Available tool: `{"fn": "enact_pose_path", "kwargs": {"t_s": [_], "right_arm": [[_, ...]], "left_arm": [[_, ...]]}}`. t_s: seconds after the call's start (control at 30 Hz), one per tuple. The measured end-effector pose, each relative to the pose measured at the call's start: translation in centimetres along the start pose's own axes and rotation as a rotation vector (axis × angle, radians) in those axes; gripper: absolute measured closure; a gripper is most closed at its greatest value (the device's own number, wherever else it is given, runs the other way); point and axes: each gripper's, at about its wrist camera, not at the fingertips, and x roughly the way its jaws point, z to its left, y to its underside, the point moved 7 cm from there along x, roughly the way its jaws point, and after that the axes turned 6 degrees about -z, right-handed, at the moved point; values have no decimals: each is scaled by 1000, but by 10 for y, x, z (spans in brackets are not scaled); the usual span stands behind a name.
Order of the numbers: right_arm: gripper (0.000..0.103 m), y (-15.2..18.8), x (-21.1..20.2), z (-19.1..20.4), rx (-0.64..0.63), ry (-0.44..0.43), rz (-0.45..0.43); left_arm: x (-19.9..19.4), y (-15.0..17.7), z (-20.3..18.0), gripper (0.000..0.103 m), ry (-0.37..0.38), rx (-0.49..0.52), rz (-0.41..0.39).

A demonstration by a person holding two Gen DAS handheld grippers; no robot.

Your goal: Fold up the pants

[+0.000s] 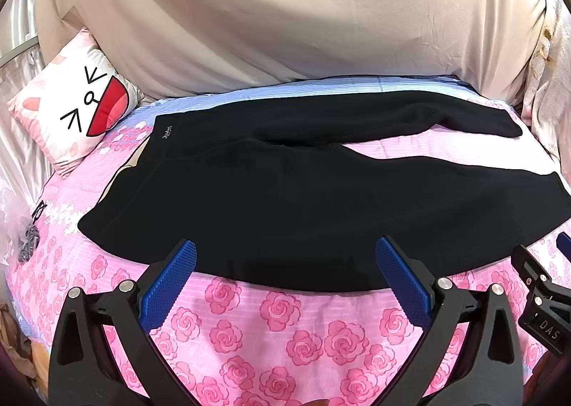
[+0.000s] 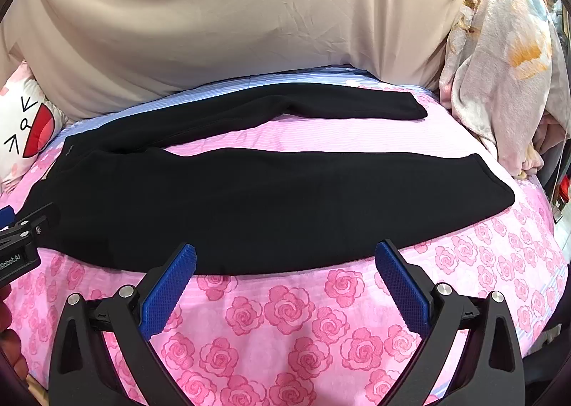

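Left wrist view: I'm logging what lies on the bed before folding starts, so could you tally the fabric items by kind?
Black pants: 1, spread flat, legs apart
Cartoon-face pillow: 1
Pink rose bedspread: 1
Beige sheet draped behind: 1
Pale floral blanket, bundled at the right: 1
Total: 5
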Motion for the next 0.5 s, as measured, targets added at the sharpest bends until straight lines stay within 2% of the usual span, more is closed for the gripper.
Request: {"fn": "enact_pose_path", "kwargs": {"t_s": [0.37, 0.5], "right_arm": [[5, -3, 4, 2, -5, 2, 4], [5, -7, 9, -2, 0, -10, 11]], "left_arm": [[6, 0, -3, 5, 1, 9, 14], [12, 2, -7, 5, 26, 25, 58]]}}
